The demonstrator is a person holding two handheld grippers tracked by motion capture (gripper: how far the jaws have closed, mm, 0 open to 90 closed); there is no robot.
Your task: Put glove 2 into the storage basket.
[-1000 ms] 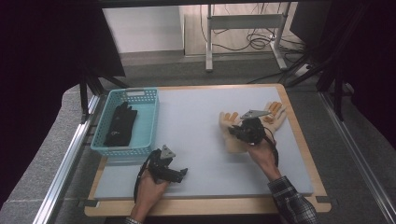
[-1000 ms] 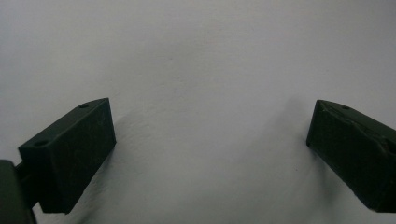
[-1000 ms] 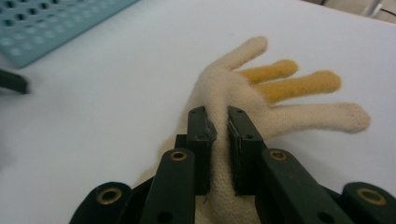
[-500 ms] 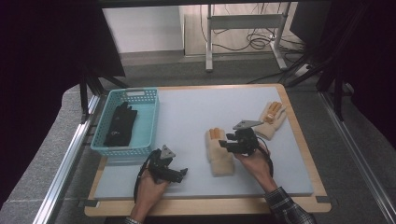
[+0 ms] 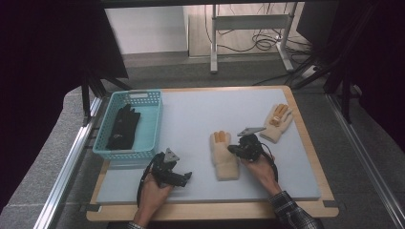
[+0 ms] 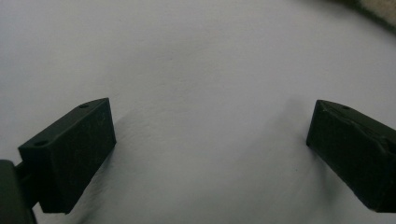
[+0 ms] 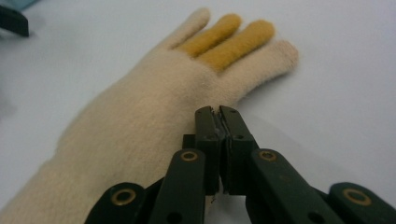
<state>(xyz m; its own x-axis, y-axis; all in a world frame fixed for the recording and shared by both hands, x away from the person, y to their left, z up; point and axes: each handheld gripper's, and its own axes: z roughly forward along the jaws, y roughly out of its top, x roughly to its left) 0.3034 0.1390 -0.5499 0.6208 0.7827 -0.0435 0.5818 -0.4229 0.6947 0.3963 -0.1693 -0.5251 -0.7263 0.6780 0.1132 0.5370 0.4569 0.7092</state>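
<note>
In the high view we see the cream glove (image 5: pixel 223 156) at frame centre, our right gripper (image 5: pixel 239 149) at its right edge. In the left gripper view the left gripper (image 6: pixel 210 140) hovers over bare mat, jaws wide apart. In the right gripper view the jaws look together, pinching the glove's edge; so thin a bite may let it slip when lifted.

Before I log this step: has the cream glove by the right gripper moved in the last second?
Yes. The cream glove has been dragged from beside the other glove toward the table's front edge.
</note>
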